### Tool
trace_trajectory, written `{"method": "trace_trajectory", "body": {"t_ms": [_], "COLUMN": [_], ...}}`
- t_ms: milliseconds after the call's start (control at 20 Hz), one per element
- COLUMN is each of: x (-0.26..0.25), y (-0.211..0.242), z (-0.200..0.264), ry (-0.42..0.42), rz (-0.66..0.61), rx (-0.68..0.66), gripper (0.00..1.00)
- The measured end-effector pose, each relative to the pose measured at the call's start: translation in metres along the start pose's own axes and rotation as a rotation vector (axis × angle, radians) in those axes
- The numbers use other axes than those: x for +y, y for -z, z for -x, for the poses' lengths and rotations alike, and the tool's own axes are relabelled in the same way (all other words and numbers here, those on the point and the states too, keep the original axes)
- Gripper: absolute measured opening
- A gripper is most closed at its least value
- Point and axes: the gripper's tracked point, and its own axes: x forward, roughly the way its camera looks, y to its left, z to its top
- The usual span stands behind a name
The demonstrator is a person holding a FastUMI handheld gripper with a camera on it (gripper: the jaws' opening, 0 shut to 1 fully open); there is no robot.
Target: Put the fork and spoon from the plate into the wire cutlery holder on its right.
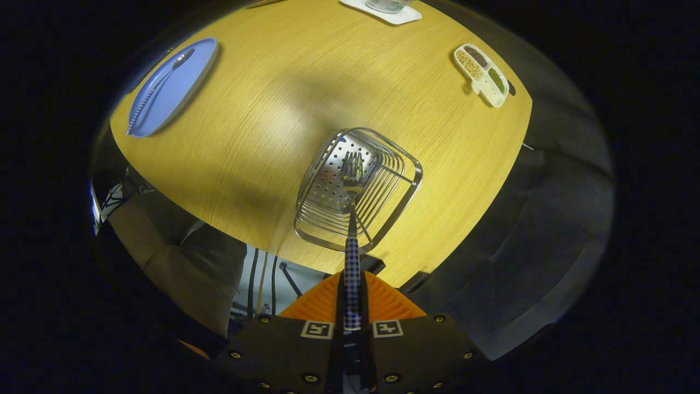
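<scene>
Hand-held gripper (pixel 351 306) is squeezed tight on the fork (pixel 353 219) by its handle, prongs pointing down over the wire holder (pixel 407 189) on the counter (pixel 284 109). Lower it straight inside, then let go gently. Far off, the spoon (pixel 158 87) lies on the blue plate (pixel 188 82).

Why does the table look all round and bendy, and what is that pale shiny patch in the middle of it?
In the gripper view the fisheye lens bends the table into a dome; the pale patch is lamp glare on the wood, above the wire cutlery holder; the gripper, shut on the fork, holds its tines over the holder; the plate with the spoon looks stretched.
</scene>
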Motion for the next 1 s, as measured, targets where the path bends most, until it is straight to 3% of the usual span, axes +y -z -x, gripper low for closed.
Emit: {"method": "trace_trajectory", "body": {"t_ms": [150, 250, 300, 650, 1000], "x": [-0.001, -0.004, -0.004, 0.010, 0.075], "y": [-0.004, -0.007, -0.007, -0.006, -0.043], "z": [0.014, 0.021, 0.024, 0.056, 0.097], "ry": [0.016, 0.034, 0.043, 0.101, -0.037], "rz": [-0.007, -0.031, -0.046, -0.162, -0.291], "rx": [-0.061, -0.107, -0.123, -0.246, -0.508], "gripper": [0.35, 0.98, 0.94, 0.95, 0.95]}}
